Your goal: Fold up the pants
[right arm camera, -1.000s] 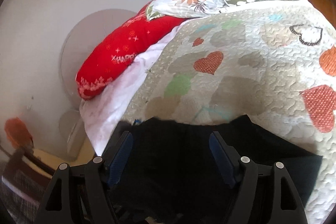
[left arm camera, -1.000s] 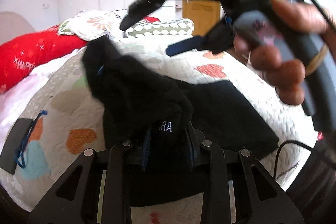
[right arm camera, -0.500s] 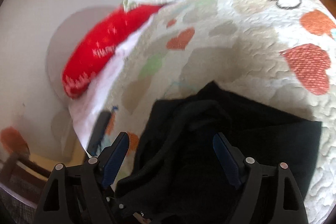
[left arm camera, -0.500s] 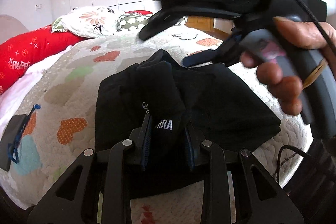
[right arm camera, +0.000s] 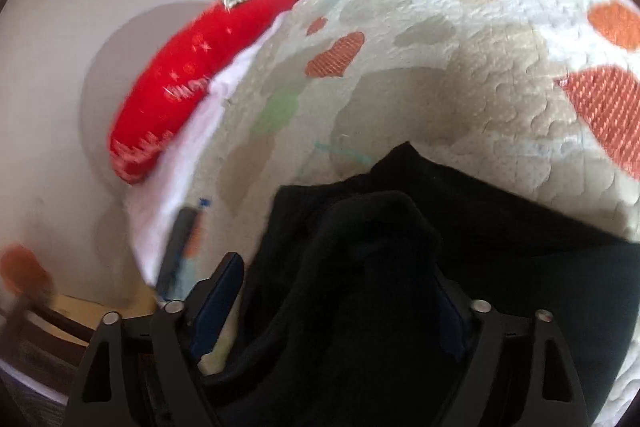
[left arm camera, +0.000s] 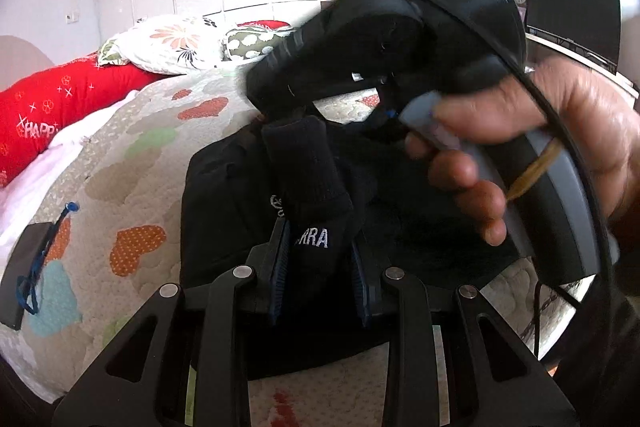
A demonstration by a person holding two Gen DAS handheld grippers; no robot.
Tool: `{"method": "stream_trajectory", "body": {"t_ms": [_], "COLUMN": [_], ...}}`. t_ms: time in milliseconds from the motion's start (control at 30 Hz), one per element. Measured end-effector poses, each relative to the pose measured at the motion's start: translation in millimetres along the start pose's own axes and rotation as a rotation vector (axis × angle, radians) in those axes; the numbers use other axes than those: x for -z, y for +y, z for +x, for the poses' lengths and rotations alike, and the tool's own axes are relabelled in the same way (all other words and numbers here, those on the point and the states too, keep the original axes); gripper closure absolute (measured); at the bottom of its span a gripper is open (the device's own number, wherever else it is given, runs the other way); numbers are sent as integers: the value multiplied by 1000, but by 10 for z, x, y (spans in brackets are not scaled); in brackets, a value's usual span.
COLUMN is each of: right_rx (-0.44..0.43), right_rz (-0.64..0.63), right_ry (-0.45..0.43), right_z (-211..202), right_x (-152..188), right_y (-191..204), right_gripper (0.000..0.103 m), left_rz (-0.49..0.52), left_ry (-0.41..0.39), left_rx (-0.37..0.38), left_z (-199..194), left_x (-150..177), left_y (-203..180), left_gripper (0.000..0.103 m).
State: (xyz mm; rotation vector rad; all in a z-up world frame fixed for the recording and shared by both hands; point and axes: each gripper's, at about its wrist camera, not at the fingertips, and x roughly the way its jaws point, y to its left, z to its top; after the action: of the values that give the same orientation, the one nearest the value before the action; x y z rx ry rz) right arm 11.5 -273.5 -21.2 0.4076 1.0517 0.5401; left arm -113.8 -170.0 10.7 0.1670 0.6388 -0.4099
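Note:
Black pants lie bunched on a heart-print quilt. My left gripper is shut on a raised fold with white embroidered letters. The right gripper, held by a hand, reaches down to the pants just beyond that fold. In the right wrist view, the right gripper straddles a bunched ridge of the pants. Its jaws are closing. Quilt still shows between the left pad and the cloth.
A long red pillow, a floral pillow and a dotted cushion lie at the head of the bed. A flat black item with a blue cord sits at the bed's left edge. A cable hangs at the right edge.
The right gripper has come down onto the pants and its jaws have narrowed around a bunched ridge. The lifted cloth has settled lower on the quilt. The left grip is unchanged.

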Motion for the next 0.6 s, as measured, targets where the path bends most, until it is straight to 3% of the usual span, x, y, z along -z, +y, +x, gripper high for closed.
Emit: {"method": "stream_trajectory", "body": {"t_ms": [33,100,300,400,500,567,600], "right_rx": [-8,-24,-51,28,186,257,247], "right_rz": [-6,-32,-111,-84,-37,-10,2], "right_ry": [-6,-59,-253,-268,-219,-199,-203], "right_z": [-25,-169,-965,-1126,-990,-857,-832], "right_x": [14,47,260,387,490,513,535], "right_y": [-6,23,93,-140,-458,-640,-689], "right_gripper": [65,71,73,73,73,73,73], "left_rz": [-5,-24,-12,13,13,30,36], "left_ry": [2,-17,-116,-76,-17,-9,-12], "left_rx": [6,22,136,202,267,274,263], "left_z": [1,-94,-589,-540,-479,-515,-528], "left_x": [-7,-42,-217,-190,-126,-129,-142], "left_y": [22,58,-68,-294,-400,-409,-394], "left_gripper": [76,76,76,76,76,76,75]}}
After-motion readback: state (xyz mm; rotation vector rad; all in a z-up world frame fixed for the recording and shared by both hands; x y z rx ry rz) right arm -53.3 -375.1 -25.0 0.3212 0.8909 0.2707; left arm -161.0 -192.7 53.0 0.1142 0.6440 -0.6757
